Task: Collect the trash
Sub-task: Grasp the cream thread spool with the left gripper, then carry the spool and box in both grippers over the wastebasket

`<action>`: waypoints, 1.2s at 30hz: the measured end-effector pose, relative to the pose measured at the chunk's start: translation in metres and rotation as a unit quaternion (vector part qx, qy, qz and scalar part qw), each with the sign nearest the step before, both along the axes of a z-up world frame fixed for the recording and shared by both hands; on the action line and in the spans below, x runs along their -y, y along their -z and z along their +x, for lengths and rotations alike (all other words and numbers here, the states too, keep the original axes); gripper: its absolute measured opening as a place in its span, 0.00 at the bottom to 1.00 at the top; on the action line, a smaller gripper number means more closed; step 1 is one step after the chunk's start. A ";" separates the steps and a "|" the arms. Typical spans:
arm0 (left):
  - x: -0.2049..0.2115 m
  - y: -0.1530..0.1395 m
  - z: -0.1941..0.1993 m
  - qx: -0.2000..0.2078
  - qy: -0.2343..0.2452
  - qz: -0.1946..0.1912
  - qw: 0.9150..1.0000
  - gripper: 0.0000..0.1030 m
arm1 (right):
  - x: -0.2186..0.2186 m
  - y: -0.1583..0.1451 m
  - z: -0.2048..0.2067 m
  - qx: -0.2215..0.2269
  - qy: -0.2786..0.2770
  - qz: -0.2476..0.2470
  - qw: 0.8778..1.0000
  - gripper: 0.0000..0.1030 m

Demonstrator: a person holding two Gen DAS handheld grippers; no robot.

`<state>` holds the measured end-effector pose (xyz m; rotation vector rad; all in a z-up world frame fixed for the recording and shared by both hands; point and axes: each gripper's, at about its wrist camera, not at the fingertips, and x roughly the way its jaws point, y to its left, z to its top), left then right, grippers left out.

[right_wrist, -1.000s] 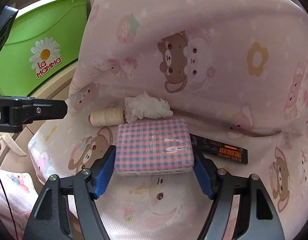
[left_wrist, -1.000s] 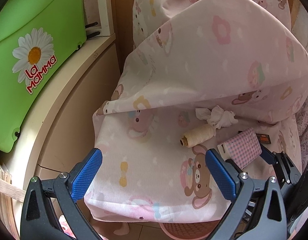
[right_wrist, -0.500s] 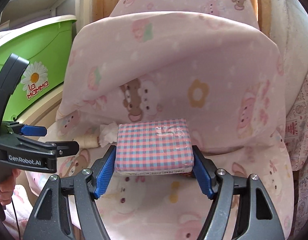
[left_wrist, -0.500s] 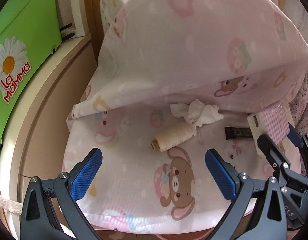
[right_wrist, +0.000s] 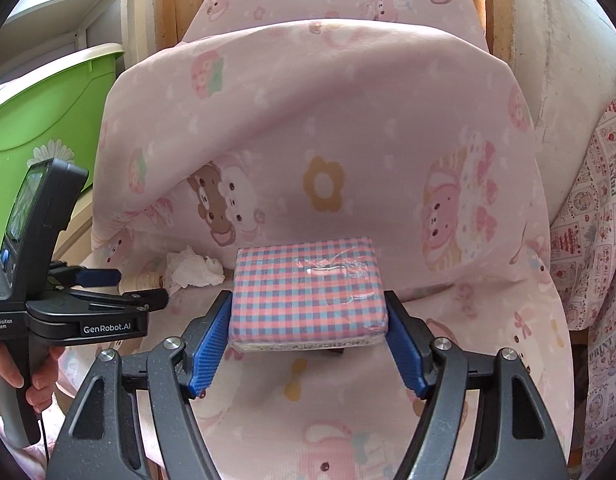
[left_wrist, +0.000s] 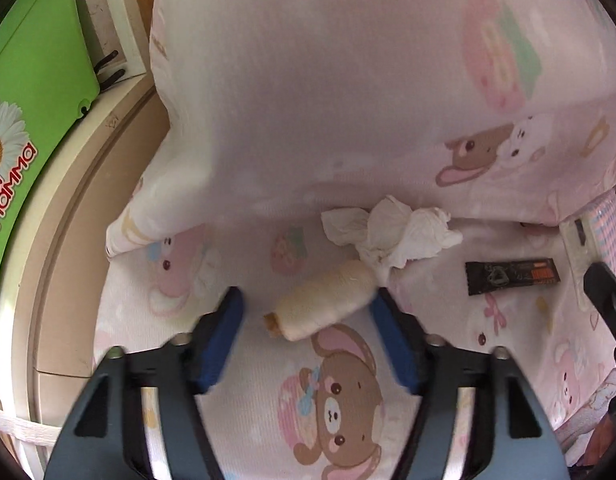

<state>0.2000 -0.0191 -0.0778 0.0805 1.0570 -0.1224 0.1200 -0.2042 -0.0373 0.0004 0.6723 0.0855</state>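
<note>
Hovering low over the seat cushion point(left_wrist: 243, 420), the left hand-held gripper point(left_wrist: 305, 332) was released, its 2 blue pads point(left_wrist: 219, 344) either side of the thread spool point(left_wrist: 328, 306), not touching it. Spool lay tilted on its side; its far end touched the crumpled tissue point(left_wrist: 392, 232). Black sachet point(left_wrist: 512, 278) lay flat to the right, apart from both. Right hand-held gripper point(right_wrist: 308, 332) was level, clenched on the checked packet point(right_wrist: 310, 294), which was raised clear of the cushion. A bare hand point(right_wrist: 23, 372) gripped the left tool's handle at the frame's left edge.

Edges: draped pink cover point(right_wrist: 320, 128) overhung the tissue from behind; green bin point(left_wrist: 31, 92) and a cream ledge point(left_wrist: 67, 216) stood left of the seat. Open cushion lay between the spool and the near edge.
</note>
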 end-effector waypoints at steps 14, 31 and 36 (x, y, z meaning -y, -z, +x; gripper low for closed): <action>0.000 -0.020 -0.033 0.011 0.022 -0.031 0.999 0.50 | 0.003 0.000 -0.002 -0.003 0.009 -0.006 1.000 0.72; -0.025 -0.043 -0.062 0.060 0.004 -0.057 0.997 0.50 | 0.011 -0.001 -0.029 -0.012 0.023 0.019 0.999 0.72; -0.021 -0.045 -0.076 0.067 0.007 -0.051 0.996 0.50 | 0.009 -0.007 -0.047 0.001 0.020 0.006 1.000 0.72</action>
